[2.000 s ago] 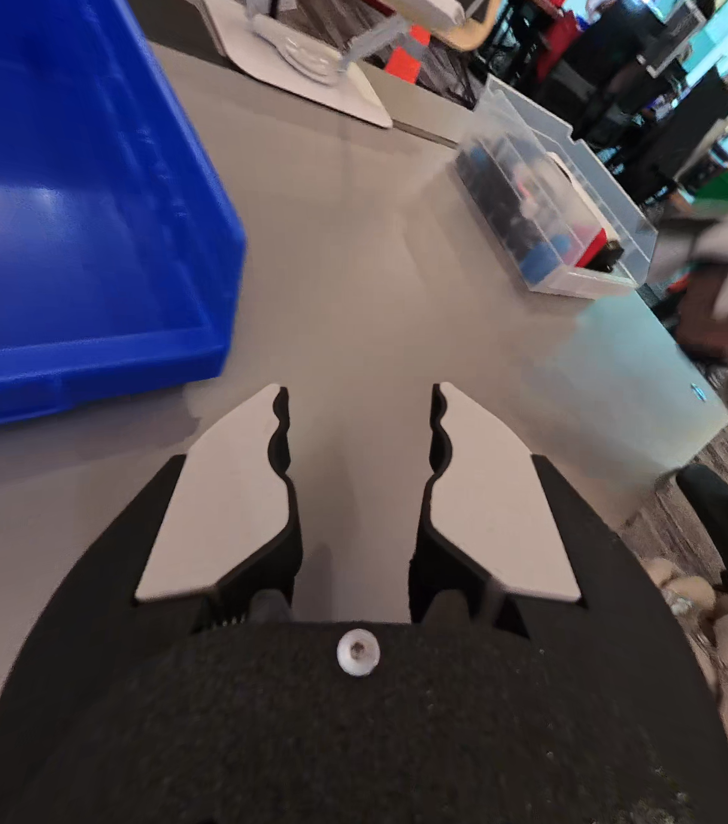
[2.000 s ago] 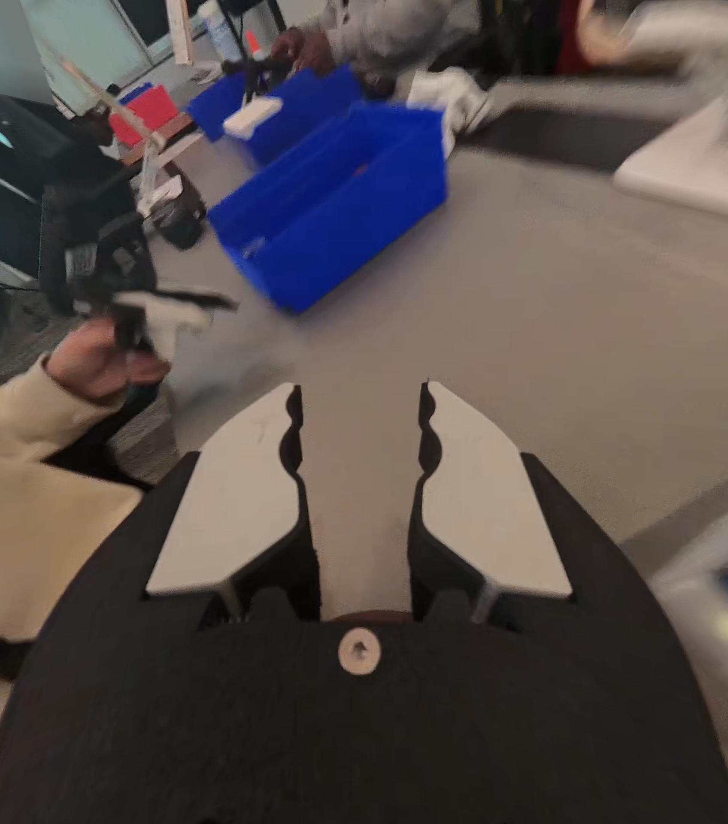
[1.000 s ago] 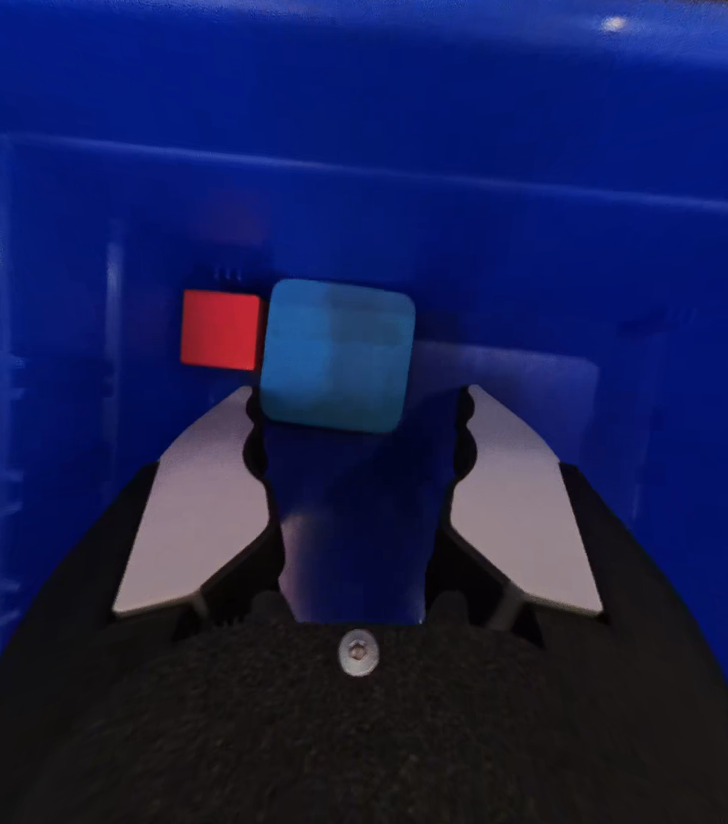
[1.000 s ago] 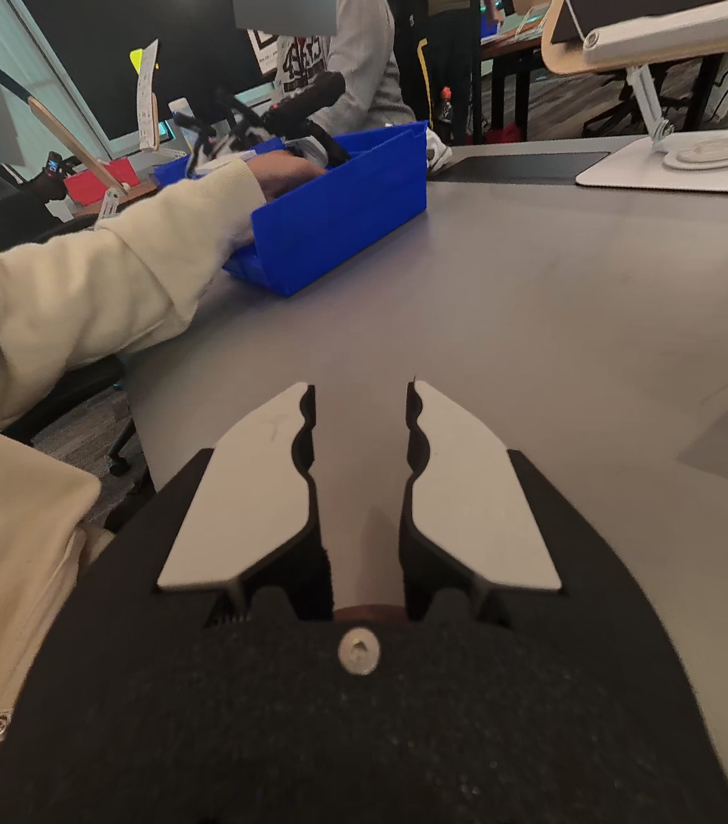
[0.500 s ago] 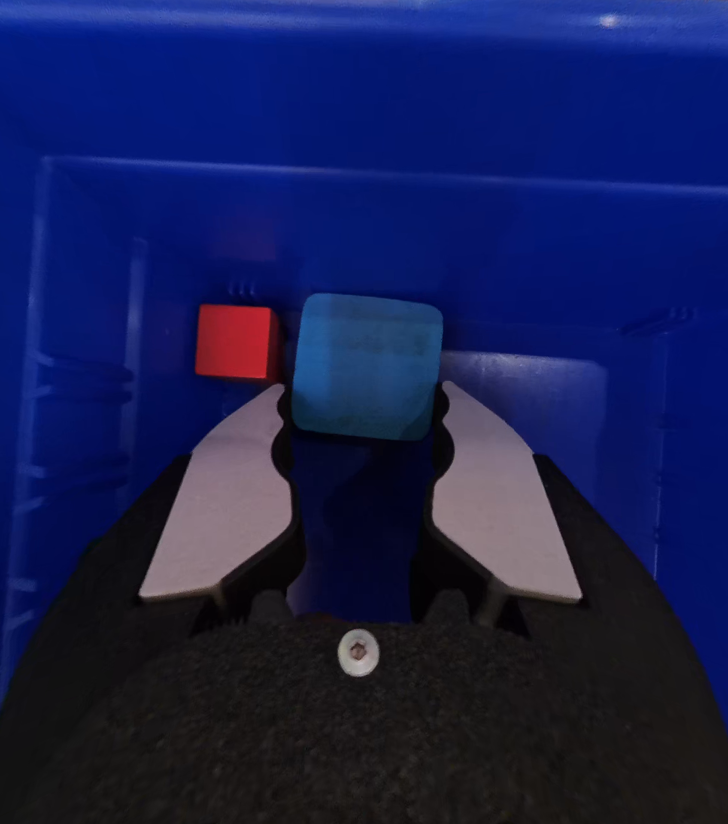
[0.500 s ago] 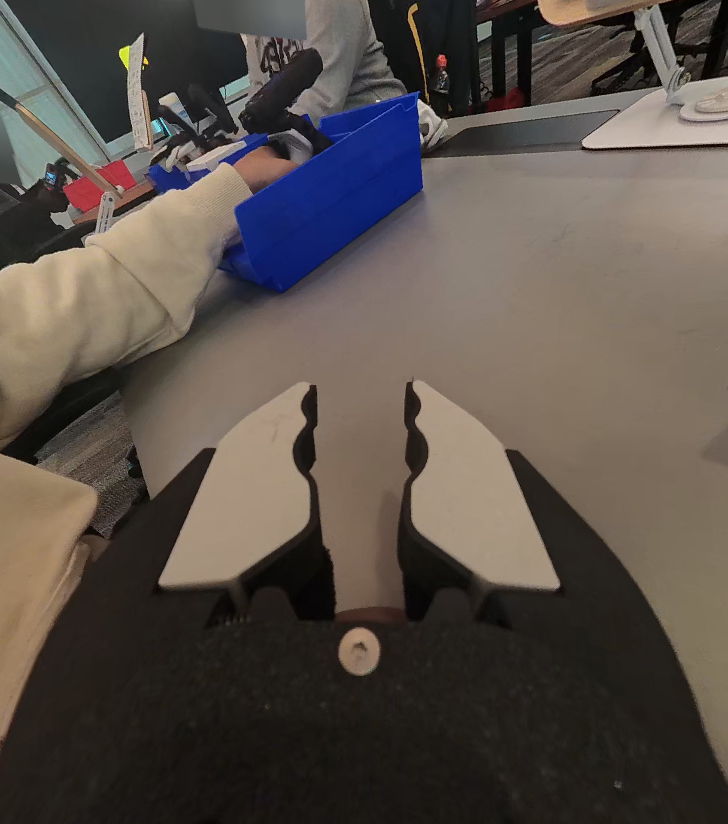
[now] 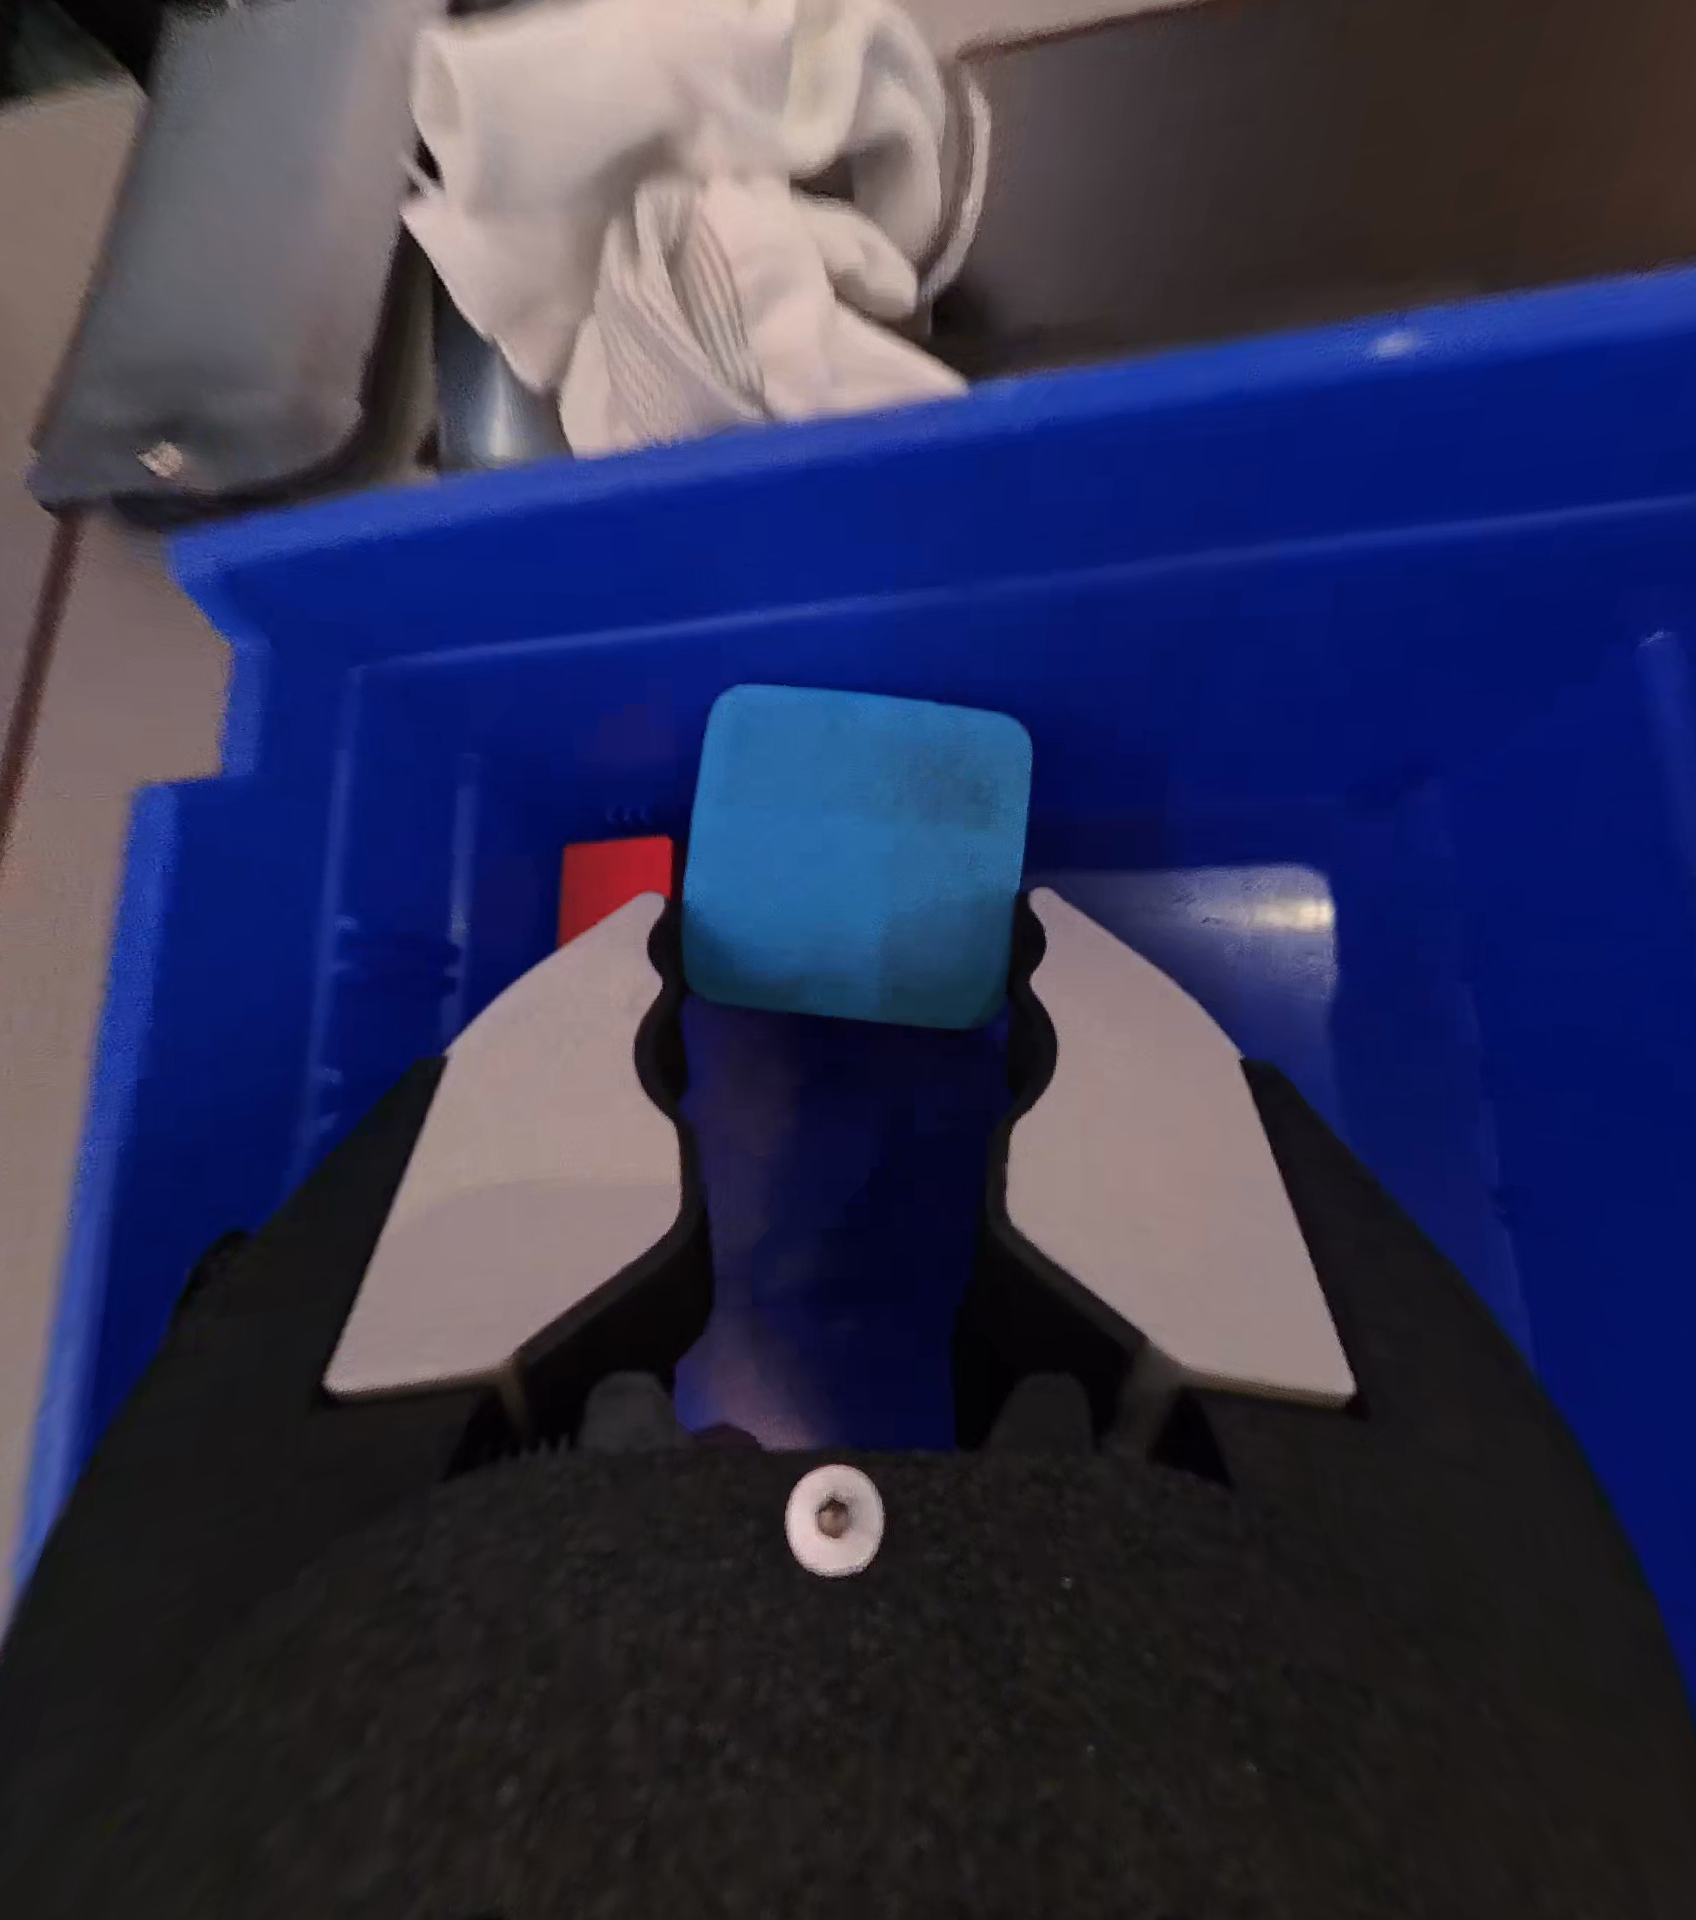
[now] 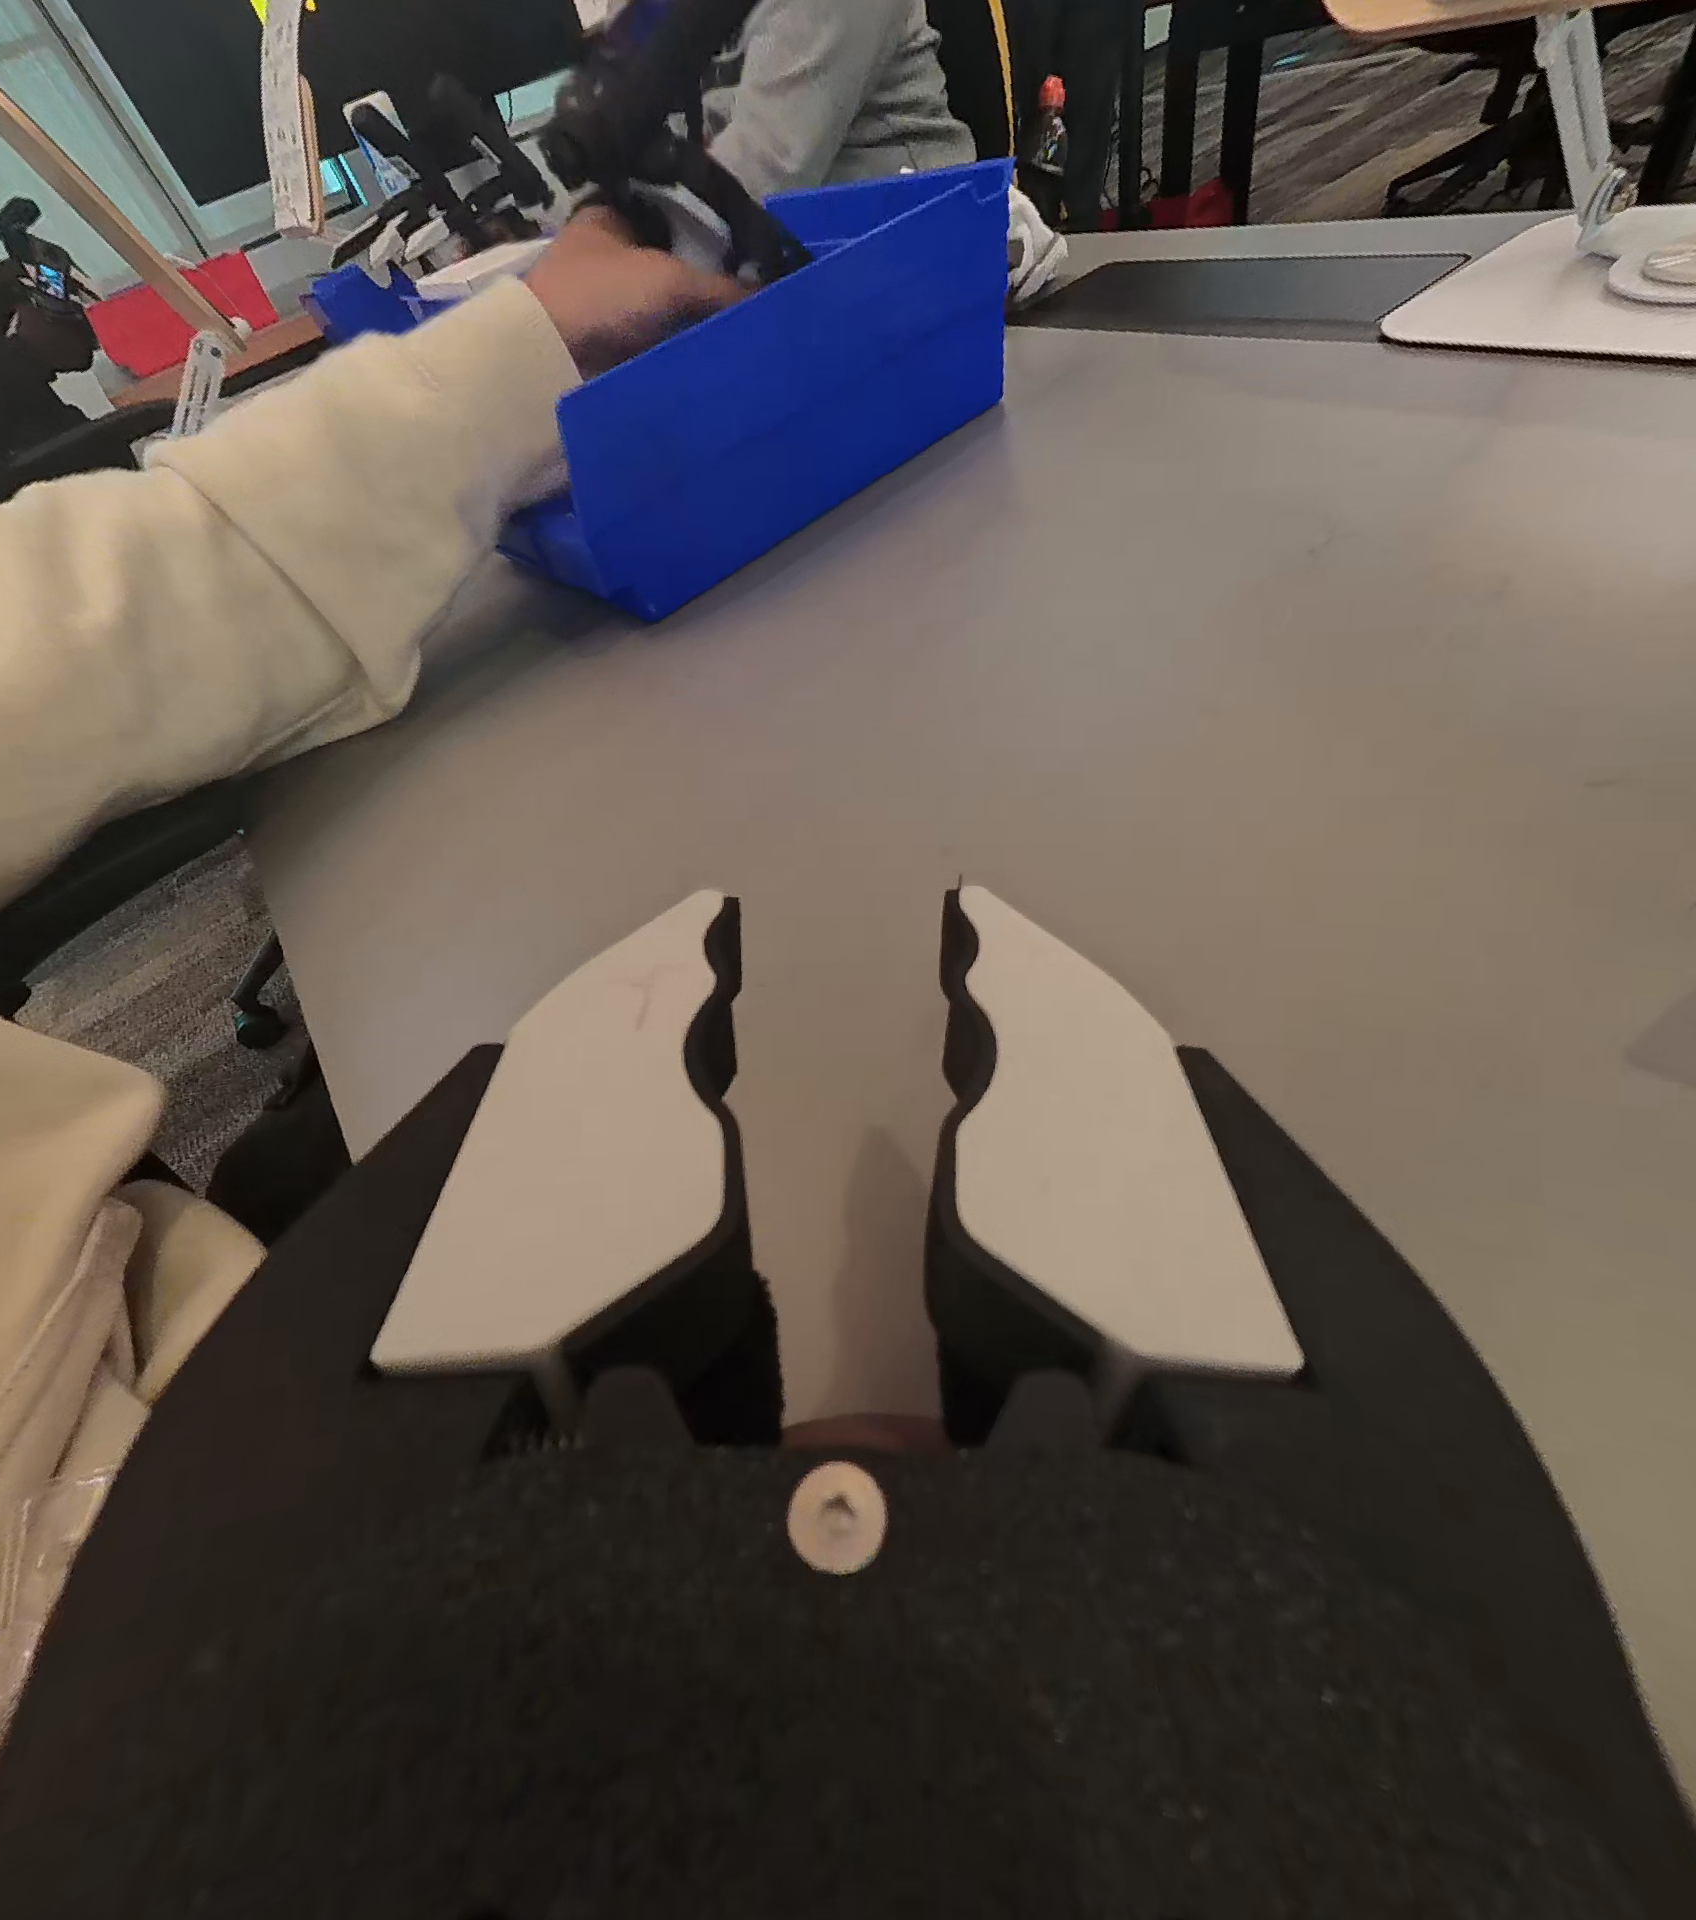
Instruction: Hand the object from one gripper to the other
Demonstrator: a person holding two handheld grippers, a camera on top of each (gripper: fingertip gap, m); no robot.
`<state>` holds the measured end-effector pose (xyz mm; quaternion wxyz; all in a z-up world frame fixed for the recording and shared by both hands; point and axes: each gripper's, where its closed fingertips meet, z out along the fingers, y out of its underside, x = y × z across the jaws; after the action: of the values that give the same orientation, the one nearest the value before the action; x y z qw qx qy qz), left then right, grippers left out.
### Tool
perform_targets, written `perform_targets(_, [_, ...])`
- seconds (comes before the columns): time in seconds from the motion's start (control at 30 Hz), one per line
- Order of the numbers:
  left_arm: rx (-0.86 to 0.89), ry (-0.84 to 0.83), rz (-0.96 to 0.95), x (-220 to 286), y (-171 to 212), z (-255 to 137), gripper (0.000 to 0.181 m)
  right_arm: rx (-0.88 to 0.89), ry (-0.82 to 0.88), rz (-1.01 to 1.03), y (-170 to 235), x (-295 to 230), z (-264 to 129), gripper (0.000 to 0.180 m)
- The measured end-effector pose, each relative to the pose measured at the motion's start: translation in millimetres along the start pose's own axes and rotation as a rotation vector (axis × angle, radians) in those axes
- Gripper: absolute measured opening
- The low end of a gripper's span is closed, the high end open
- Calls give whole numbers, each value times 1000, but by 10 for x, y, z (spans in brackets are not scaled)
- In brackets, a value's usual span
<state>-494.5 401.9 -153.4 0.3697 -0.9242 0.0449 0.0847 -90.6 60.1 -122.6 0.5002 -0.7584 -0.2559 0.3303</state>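
Note:
In the left wrist view my left gripper is shut on a light blue cube, gripped at the fingertips and held up inside the blue bin. A small red cube lies on the bin floor just left of it, partly hidden by the left finger. In the right wrist view my right gripper is open and empty, low over the grey table, far from the blue bin. A hand and cream sleeve reach into that bin; the left gripper there is blurred.
A crumpled white cloth and a dark flat object lie behind the bin. In the right wrist view a white pad with a stand sits at the far right, a black mat beside it. People sit at other tables behind. Across from one pair of fingers to the other is roughly 55 cm.
My left gripper went into the blue bin, closed on the light blue cube and has lifted and tilted back, so the bin's far rim and the cloth show. My right gripper has barely moved.

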Motion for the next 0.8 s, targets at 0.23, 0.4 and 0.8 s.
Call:
perform_targets(0.23, [209, 42, 32, 165, -603, -660, 59, -24, -2, -13, 44, -13, 41, 37])
perform_targets(0.4, [393, 407, 24, 909, -1018, -1400, 59, 1, -43, 99, -38, 3, 101, 36])
perform_targets(0.8, [809, 829, 809, 2962, -544, -3027, 59, 50, -162, 316, -1788, 399, 590, 63])
